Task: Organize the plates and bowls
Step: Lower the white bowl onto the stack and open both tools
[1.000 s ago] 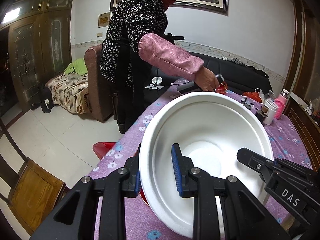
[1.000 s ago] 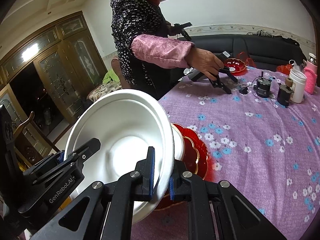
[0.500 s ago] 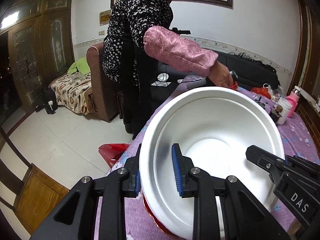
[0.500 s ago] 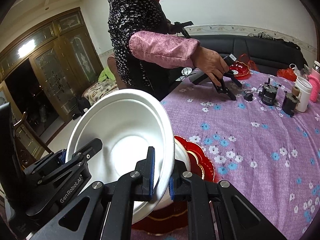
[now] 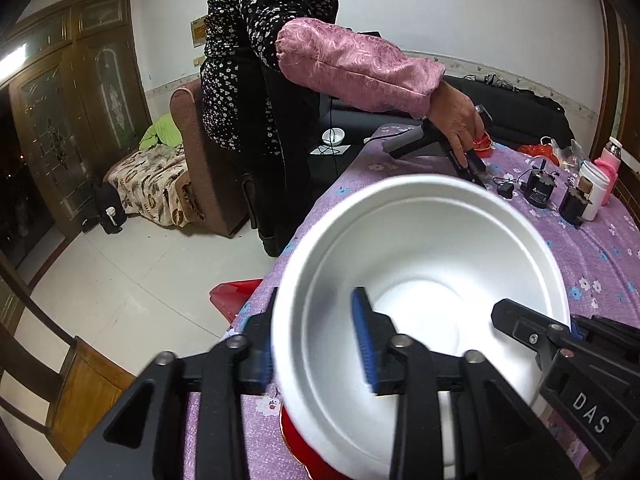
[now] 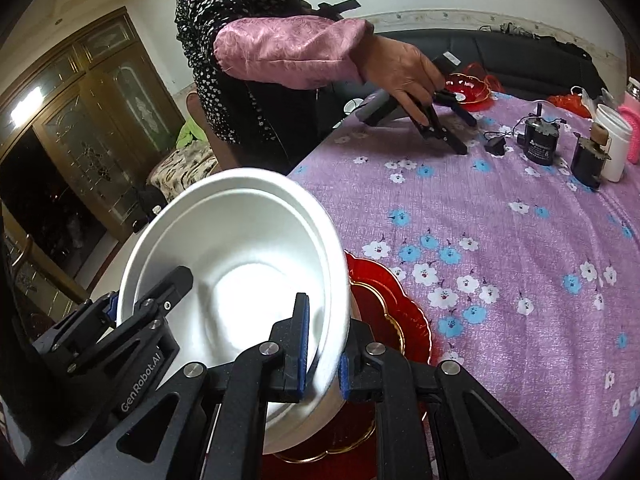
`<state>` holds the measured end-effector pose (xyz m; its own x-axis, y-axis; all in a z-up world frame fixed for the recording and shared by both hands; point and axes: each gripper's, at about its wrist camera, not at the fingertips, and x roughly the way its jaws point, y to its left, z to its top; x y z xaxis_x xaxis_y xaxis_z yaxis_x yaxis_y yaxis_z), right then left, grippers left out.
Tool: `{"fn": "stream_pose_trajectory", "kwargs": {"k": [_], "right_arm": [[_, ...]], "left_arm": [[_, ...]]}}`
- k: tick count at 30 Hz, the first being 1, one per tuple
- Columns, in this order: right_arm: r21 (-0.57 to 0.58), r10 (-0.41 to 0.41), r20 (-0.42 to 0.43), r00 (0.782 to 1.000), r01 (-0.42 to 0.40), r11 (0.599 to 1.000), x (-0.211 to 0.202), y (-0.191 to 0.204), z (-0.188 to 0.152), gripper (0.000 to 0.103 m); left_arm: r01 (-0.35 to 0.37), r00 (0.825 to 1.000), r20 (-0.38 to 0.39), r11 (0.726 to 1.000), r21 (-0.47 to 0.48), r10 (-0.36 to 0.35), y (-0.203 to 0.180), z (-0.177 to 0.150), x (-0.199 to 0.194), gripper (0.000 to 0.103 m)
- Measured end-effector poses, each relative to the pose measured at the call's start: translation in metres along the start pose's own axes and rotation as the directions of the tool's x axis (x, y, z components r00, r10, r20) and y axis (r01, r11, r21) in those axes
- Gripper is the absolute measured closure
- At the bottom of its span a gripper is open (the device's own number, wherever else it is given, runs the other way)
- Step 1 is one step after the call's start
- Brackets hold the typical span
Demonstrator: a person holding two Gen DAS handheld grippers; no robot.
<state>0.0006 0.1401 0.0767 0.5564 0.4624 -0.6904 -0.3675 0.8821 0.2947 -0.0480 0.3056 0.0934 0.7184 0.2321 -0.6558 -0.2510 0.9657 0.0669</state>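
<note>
Left gripper (image 5: 316, 354): fingers have just spread; white bowl (image 5: 424, 280) rim between them, unpinched.
Right gripper (image 6: 322, 354): fingers pinching the rim.
Bowl: over red plate (image 6: 384, 312).
Meaning: release beginning.

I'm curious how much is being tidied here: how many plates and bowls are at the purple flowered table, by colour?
White: 1, the white bowl
Red: 2, the red plate under it and the small red dish at the far end
Total: 3
</note>
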Motion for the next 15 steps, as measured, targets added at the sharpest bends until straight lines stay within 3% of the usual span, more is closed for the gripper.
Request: {"fn": "stream_pose_trajectory", "kwargs": {"k": [3,8,10,12,15], "right_arm": [[-0.030,-0.013,0.017,1.000,0.013,0.999,-0.001,0.006,-0.003,0.087],[-0.051,-0.032,0.036,0.999,0.034,0.998,-0.003,0.009,-0.008,0.082],[-0.033,-0.023,0.047,0.999,0.025,0.999,-0.006,0.006,-0.009,0.076],[-0.019,-0.018,0.066,0.998,0.019,1.000,-0.011,0.003,-0.009,0.060],[-0.006,-0.008,0.092,0.996,0.008,1.000,-0.020,0.000,-0.011,0.053]], "left_arm": [[-0.008,1.000,0.014,1.000,-0.005,0.008,0.000,-0.004,-0.003,0.034],[-0.029,0.999,0.027,0.999,-0.036,0.030,0.005,-0.009,-0.014,0.023],[-0.037,0.999,0.028,0.997,-0.061,0.039,0.011,-0.012,-0.020,0.019],[-0.038,0.999,0.033,0.996,-0.079,0.041,0.015,-0.014,-0.025,0.018],[-0.038,0.998,0.041,0.994,-0.104,0.043,0.020,-0.018,-0.035,0.013]]}}
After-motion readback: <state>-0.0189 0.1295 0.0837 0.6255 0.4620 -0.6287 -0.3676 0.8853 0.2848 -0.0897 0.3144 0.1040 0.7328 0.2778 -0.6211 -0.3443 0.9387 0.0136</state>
